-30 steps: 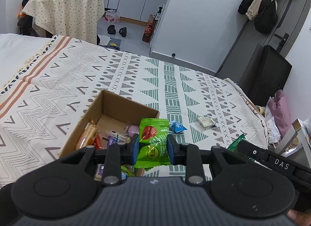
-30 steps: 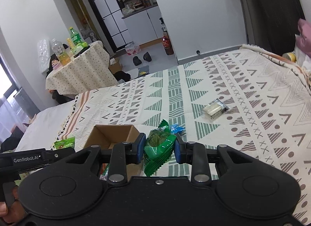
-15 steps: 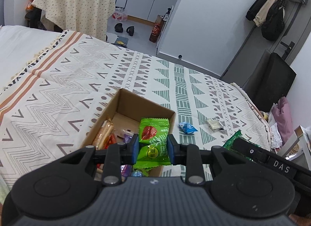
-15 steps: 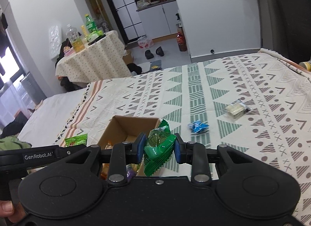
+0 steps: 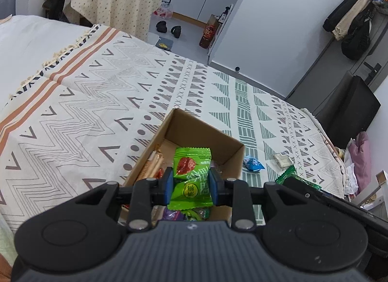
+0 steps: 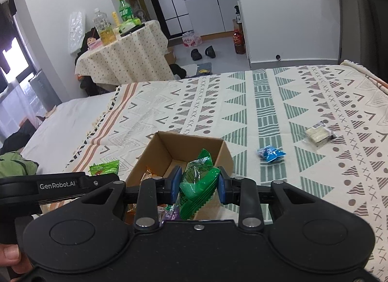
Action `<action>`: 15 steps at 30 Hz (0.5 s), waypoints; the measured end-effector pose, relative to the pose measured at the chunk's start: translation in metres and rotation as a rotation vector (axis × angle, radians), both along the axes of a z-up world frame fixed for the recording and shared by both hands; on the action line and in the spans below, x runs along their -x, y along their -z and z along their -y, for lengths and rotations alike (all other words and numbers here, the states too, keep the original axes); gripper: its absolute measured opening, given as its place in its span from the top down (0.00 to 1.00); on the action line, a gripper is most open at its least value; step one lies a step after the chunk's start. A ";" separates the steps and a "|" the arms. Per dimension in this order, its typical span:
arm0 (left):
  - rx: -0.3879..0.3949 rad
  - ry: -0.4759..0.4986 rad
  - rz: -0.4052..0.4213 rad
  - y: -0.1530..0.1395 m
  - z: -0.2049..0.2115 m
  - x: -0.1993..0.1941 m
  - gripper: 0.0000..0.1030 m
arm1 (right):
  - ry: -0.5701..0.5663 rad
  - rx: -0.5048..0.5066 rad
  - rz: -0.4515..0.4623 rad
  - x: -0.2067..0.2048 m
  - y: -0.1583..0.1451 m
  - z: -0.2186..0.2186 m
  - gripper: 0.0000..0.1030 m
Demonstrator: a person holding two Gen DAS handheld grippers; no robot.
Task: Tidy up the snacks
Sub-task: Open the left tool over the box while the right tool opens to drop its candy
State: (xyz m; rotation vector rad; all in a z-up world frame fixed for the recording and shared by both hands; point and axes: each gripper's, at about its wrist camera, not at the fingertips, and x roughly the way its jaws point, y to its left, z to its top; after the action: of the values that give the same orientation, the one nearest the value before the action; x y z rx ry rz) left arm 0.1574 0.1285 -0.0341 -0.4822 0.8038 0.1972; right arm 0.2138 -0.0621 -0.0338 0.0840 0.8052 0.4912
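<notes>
Left wrist: left gripper (image 5: 191,183) clenching light-green packet (image 5: 191,177); right gripper (image 6: 198,182) clenching dark-green packet (image 6: 197,182)

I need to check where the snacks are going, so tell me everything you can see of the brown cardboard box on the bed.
The brown cardboard box is an open-topped, rectangular carton of plain corrugated card, with no lid or flaps showing. It sits upright on the patterned bedspread, corner toward the left wrist camera. Inside lie several wrapped snacks, among them orange and purple packets, with part of the floor bare. Both grippers hold green packets in front of it, hiding its near end. The blue wrapped candy lies on the cloth to its right, apart from it.
</notes>
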 end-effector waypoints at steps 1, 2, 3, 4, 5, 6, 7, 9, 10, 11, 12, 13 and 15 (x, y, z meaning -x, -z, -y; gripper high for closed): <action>0.005 -0.001 -0.005 0.002 -0.002 -0.002 0.72 | -0.002 0.004 -0.004 -0.001 0.002 -0.003 0.71; 0.009 -0.002 -0.008 0.004 -0.004 -0.003 0.72 | -0.004 0.006 -0.007 -0.002 0.003 -0.005 0.71; 0.013 -0.002 -0.012 0.006 -0.006 -0.004 0.72 | -0.005 0.009 -0.012 -0.003 0.005 -0.008 0.71; 0.016 0.000 -0.015 0.008 -0.007 -0.006 0.72 | -0.006 0.012 -0.015 -0.005 0.006 -0.009 0.71; 0.019 0.001 -0.019 0.010 -0.009 -0.008 0.72 | -0.006 0.014 -0.019 -0.006 0.007 -0.011 0.71; 0.024 0.003 -0.023 0.012 -0.010 -0.010 0.71 | -0.006 0.015 -0.024 -0.008 0.009 -0.013 0.71; 0.030 0.003 -0.026 0.014 -0.011 -0.012 0.71 | -0.006 0.015 -0.029 -0.009 0.011 -0.014 0.71; 0.042 0.005 -0.034 0.018 -0.013 -0.016 0.71 | -0.004 0.013 -0.042 -0.013 0.014 -0.016 0.71; 0.046 0.007 -0.038 0.020 -0.014 -0.018 0.72 | -0.003 0.014 -0.046 -0.015 0.015 -0.017 0.71; 0.050 0.008 -0.042 0.022 -0.015 -0.020 0.72 | -0.004 0.016 -0.049 -0.017 0.016 -0.019 0.71; 0.052 0.006 -0.045 0.023 -0.016 -0.022 0.72 | -0.004 0.017 -0.052 -0.018 0.017 -0.021 0.71; 0.053 0.000 -0.045 0.024 -0.018 -0.024 0.71 | -0.005 0.017 -0.055 -0.020 0.018 -0.022 0.71; 0.065 -0.004 -0.048 0.026 -0.021 -0.027 0.68 | -0.006 0.011 -0.058 -0.024 0.019 -0.025 0.71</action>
State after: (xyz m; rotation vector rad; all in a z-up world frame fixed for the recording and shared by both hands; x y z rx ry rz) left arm 0.1845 0.1495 -0.0605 -0.5421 0.8582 0.1873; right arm 0.2377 -0.0371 -0.0530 0.0863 0.8645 0.4914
